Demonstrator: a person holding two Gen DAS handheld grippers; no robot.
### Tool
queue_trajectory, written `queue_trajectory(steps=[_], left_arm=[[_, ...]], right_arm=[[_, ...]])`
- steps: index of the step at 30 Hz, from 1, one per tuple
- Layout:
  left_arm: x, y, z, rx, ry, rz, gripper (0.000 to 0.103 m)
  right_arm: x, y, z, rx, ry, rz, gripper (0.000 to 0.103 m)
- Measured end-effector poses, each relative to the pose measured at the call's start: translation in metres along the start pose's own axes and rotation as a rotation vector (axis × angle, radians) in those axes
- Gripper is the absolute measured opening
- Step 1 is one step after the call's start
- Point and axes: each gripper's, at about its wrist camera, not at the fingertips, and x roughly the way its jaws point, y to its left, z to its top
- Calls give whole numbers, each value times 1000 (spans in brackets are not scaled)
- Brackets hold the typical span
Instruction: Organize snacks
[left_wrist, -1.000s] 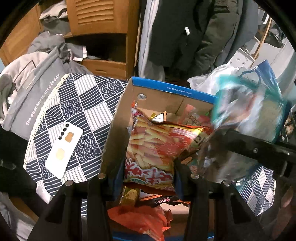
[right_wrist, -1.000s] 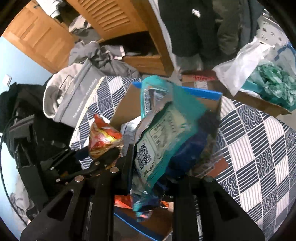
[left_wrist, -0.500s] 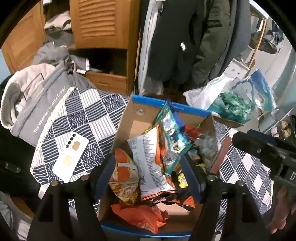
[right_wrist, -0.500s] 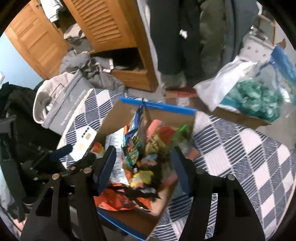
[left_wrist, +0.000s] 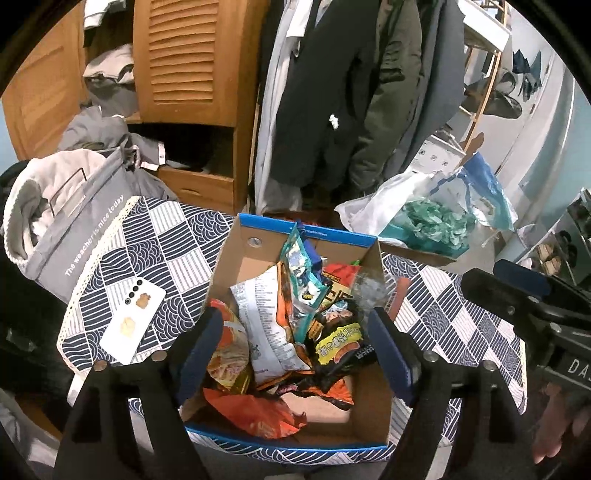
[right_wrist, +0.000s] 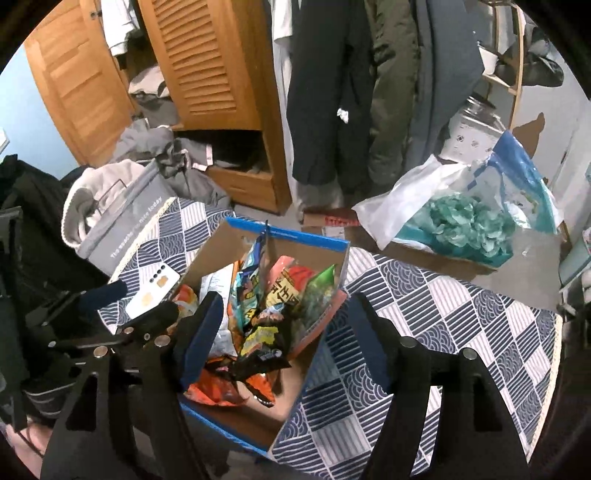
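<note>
Left gripper (left_wrist: 295, 347) hangs above the near half of the cardboard box (left_wrist: 255, 258), jaws spreading apart and nothing between the pads; snack packets seen through the gap lie below, untouched. Right gripper (right_wrist: 284, 332) also hangs over the box (right_wrist: 207, 258), jaws likewise opening and empty; in the left wrist view its black body (left_wrist: 524, 306) sits at the right edge with part of the person's hand (left_wrist: 557, 424) under it. The box stands on the blue-and-white patterned cloth (left_wrist: 461, 306), long axis running from the cameras toward the wardrobe, blue-edged far wall farthest. Inside, nearest, a crumpled orange packet (left_wrist: 255, 410) lies flat; left of it an orange-yellow packet (left_wrist: 227, 354) leans on the left wall. The white-backed packet (left_wrist: 266, 321) lies tilted, long axis pointing to the far wall. A teal packet (left_wrist: 301, 266) stands on edge, top toward the far wall. A black-and-yellow packet (left_wrist: 338, 341) lies to the right. A white phone (left_wrist: 133, 325) lies on the cloth left of the box, apart from it. A grey bag (left_wrist: 81, 229) is beyond. A clear bag of teal stuff (left_wrist: 436, 221) sits far right. Wooden wardrobe (left_wrist: 184, 62) and hanging coats (left_wrist: 351, 92) are behind.
</note>
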Motion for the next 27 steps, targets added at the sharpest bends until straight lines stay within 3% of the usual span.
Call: queue_trajectory(steps=[8, 15, 27], left_arm=[[-16, -9, -5, 34, -50, 18, 88], [-16, -15, -8, 53, -38, 55, 88], [-14, -28, -12, 107, -34, 46, 88]], right_arm=[[-17, -1, -7, -7, -33, -22, 71], [-24, -1, -18, -8, -43, -22, 71], [-26, -9, -27, 1, -40, -26, 71]])
